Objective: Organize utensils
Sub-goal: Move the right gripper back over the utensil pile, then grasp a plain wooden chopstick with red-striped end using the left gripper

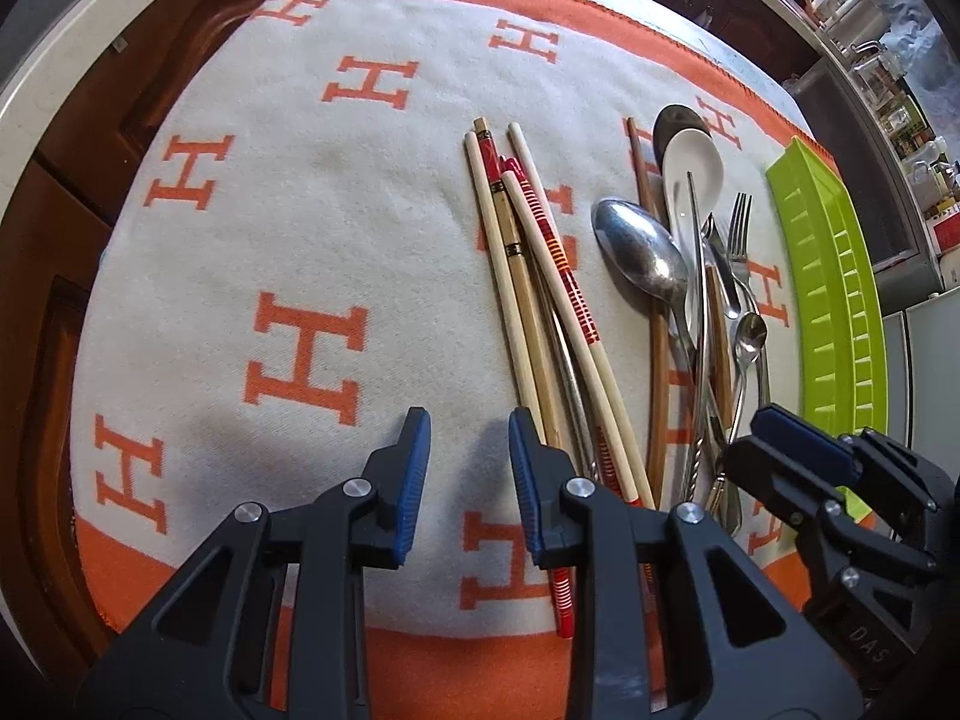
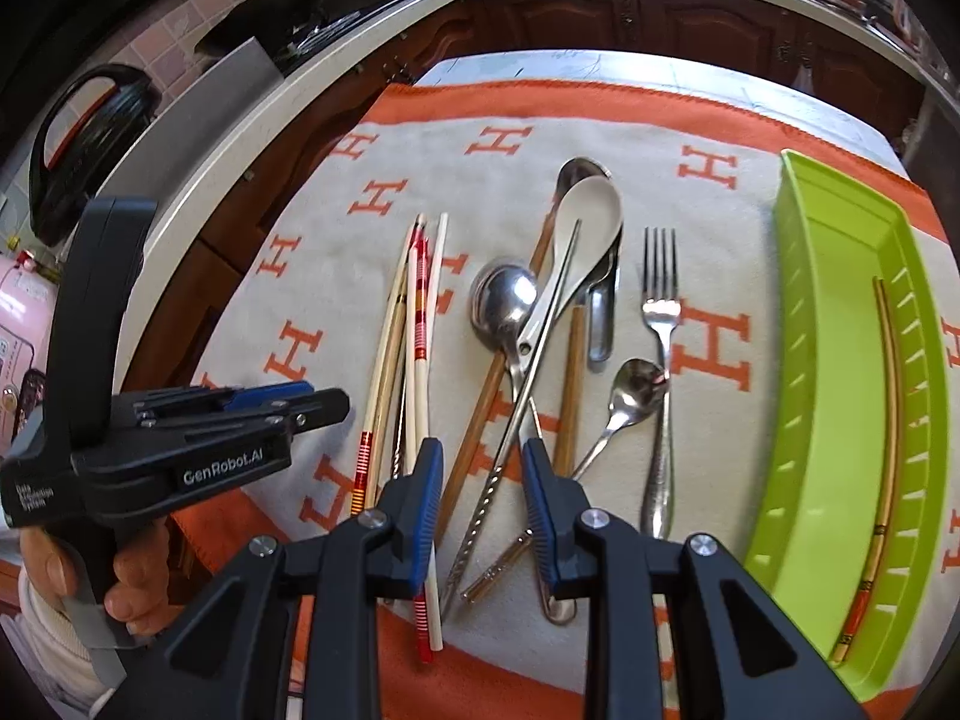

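Wooden and red-banded chopsticks (image 1: 540,276) (image 2: 408,324) lie bundled on the cloth. To their right a pile holds a large metal spoon (image 1: 642,252) (image 2: 504,300), a white ceramic spoon (image 1: 690,168) (image 2: 591,210), a fork (image 1: 739,222) (image 2: 660,294), a small spoon (image 2: 639,387) and a metal chopstick (image 2: 540,348). My left gripper (image 1: 470,468) (image 2: 324,402) stands open over bare cloth, just left of the chopstick bundle. My right gripper (image 2: 483,498) (image 1: 762,438) is open low over the pile, the metal chopstick's twisted end under its gap, pads apart from it.
A lime green slotted tray (image 2: 834,360) (image 1: 840,276) at the right holds one chopstick (image 2: 888,420). The orange and white H-patterned cloth (image 1: 300,240) covers the table. Dark wooden cabinets and a pale counter edge (image 2: 270,120) curve behind. A hand (image 2: 132,588) holds the left gripper.
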Motion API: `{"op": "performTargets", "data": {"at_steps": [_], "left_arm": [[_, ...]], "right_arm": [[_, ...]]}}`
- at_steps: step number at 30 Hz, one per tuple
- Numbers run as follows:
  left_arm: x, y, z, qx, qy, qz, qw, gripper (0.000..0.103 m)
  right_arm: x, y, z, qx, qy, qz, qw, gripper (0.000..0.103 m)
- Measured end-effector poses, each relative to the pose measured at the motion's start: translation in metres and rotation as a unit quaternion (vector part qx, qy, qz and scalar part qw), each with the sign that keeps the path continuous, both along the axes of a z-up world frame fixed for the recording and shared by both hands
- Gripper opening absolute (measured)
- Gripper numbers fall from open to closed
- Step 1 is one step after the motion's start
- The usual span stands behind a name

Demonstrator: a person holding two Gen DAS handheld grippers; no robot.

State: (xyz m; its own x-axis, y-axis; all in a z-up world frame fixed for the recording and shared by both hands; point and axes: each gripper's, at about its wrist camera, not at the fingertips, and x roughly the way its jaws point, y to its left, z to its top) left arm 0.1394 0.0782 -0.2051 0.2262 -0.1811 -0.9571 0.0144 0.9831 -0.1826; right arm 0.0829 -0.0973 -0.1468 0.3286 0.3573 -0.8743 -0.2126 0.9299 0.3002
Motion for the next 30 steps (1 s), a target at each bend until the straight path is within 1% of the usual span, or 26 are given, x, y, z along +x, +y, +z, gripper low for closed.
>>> {"op": "performTargets", "data": {"at_steps": [16, 19, 27, 30], "left_arm": [[0.011, -0.02, -0.002, 0.014, -0.001, -0.024, 0.9996, 0.024], [0.014, -0.025, -0.006, 0.012, 0.011, -0.028, 0.9995, 0.024], [0.018, -0.035, -0.008, 0.033, 0.013, -0.038, 0.9987, 0.024], [0.017, -0.043, -0.009, 0.049, 0.013, -0.046, 0.9976, 0.024]], "right_arm": [[0.009, 0.0, -0.015, 0.007, 0.014, 0.002, 1.0, 0.027], [0.009, 0.0, -0.016, 0.006, 0.014, 0.004, 1.0, 0.027], [0.01, 0.0, -0.017, 0.007, 0.014, 0.001, 1.0, 0.027], [0.01, 0.001, -0.016, 0.007, 0.011, 0.003, 1.0, 0.027]]}}
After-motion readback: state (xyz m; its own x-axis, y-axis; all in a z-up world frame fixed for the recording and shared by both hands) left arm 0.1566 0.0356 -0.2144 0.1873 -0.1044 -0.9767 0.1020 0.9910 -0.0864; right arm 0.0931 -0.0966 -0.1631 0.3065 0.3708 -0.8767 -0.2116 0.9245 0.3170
